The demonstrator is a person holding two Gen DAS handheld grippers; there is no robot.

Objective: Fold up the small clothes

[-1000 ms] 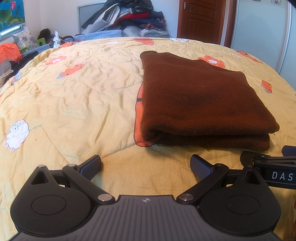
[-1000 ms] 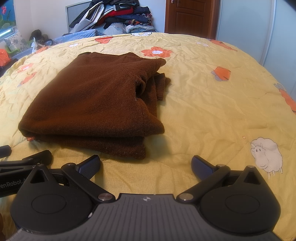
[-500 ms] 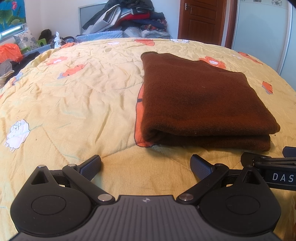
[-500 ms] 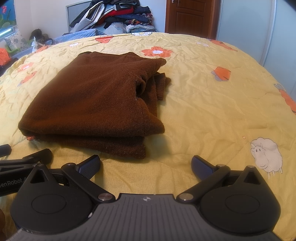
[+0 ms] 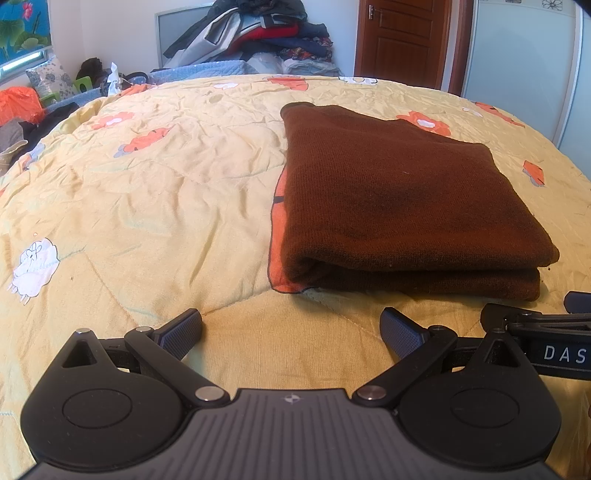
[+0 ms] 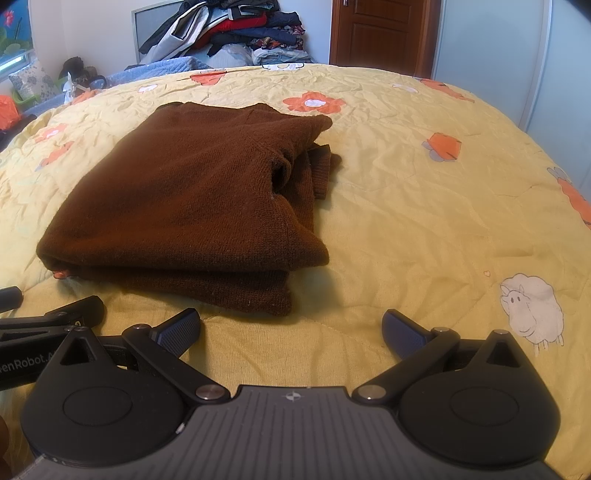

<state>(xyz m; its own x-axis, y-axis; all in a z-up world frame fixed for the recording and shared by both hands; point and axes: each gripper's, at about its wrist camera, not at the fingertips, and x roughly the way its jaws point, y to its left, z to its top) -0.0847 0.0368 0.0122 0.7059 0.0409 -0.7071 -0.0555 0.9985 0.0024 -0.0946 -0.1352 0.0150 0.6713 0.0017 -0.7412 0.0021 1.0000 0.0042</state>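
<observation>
A brown knit sweater lies folded in layers on the yellow bedspread. It also shows in the right wrist view, with a sleeve end poking out at its right side. My left gripper is open and empty, just short of the sweater's near left corner. My right gripper is open and empty, just short of the sweater's near right corner. Each gripper's tip shows at the edge of the other's view.
A pile of clothes is heaped beyond the bed's far edge. A wooden door and a pale wardrobe stand at the back right. Clutter and an orange bag lie off the bed's left side.
Both views have drifted very slightly. The sweater lies as before and both grippers stay open.
</observation>
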